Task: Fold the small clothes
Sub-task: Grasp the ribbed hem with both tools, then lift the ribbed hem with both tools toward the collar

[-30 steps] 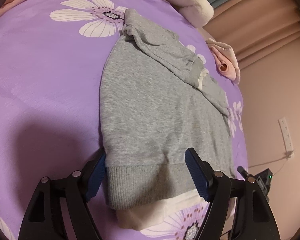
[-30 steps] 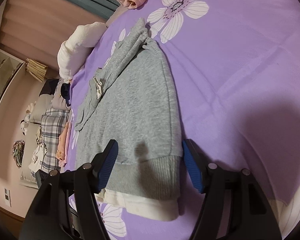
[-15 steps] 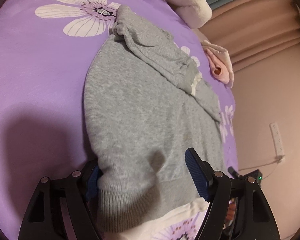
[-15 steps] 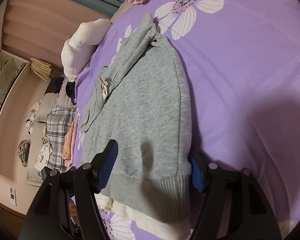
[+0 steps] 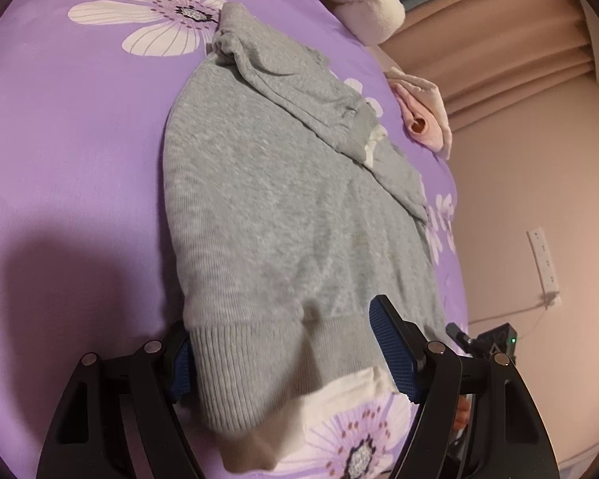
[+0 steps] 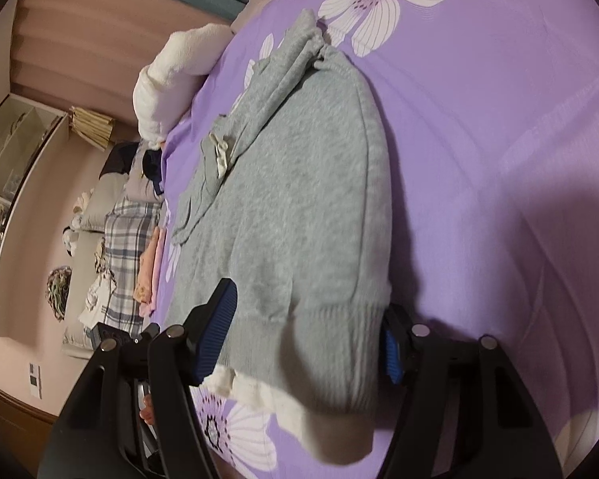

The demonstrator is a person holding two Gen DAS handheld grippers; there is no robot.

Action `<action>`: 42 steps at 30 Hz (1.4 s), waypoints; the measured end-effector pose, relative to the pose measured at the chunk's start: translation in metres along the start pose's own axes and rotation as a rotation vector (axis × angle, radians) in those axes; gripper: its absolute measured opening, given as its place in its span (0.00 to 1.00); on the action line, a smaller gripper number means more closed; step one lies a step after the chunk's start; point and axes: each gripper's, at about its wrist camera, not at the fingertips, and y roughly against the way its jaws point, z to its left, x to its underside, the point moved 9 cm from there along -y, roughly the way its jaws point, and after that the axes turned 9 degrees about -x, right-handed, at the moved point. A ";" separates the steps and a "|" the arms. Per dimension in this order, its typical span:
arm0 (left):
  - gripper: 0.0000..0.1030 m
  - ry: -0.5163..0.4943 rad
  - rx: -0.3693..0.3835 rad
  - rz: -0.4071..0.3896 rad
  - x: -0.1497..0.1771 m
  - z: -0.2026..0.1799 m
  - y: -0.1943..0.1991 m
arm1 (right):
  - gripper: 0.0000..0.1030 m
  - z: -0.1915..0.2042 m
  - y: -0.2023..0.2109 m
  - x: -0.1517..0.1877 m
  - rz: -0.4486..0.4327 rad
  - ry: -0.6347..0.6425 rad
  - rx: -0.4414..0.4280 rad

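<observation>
A small grey sweatshirt (image 5: 283, 207) with a white inner hem lies on the purple flowered bedspread (image 5: 68, 151), its sleeves folded across the far end. It also shows in the right wrist view (image 6: 307, 199). My left gripper (image 5: 287, 351) is open, its jaws straddling the ribbed hem at one near corner, which is raised off the bed. My right gripper (image 6: 307, 339) is open, its jaws straddling the hem at the other near corner, also raised.
A white fluffy blanket (image 5: 363, 4) and a rolled pink garment (image 5: 423, 119) lie at the bed's far edge. Folded plaid and pink clothes (image 6: 135, 247) are stacked beside the bed near shelves. A wall socket (image 5: 543, 259) is at the right.
Both grippers have moved forward onto the sweatshirt's hem. The hem corners now sit between the jaws and have lifted and bunched.
</observation>
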 end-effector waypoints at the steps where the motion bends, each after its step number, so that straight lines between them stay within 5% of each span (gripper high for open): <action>1: 0.73 0.000 0.002 0.001 0.000 0.000 -0.001 | 0.62 0.001 0.000 0.002 0.003 0.002 0.001; 19: 0.72 -0.001 -0.042 0.004 -0.013 -0.004 -0.017 | 0.59 0.002 -0.018 -0.012 -0.068 0.015 0.012; 28: 0.40 0.024 -0.109 0.006 -0.011 0.013 -0.014 | 0.28 -0.012 -0.012 -0.012 -0.105 0.005 0.063; 36: 0.27 0.038 -0.108 0.030 -0.012 0.014 -0.013 | 0.21 -0.010 -0.009 -0.013 -0.112 0.022 0.069; 42: 0.22 0.069 -0.011 0.033 -0.011 0.009 -0.008 | 0.14 -0.005 -0.006 -0.011 -0.119 -0.010 0.007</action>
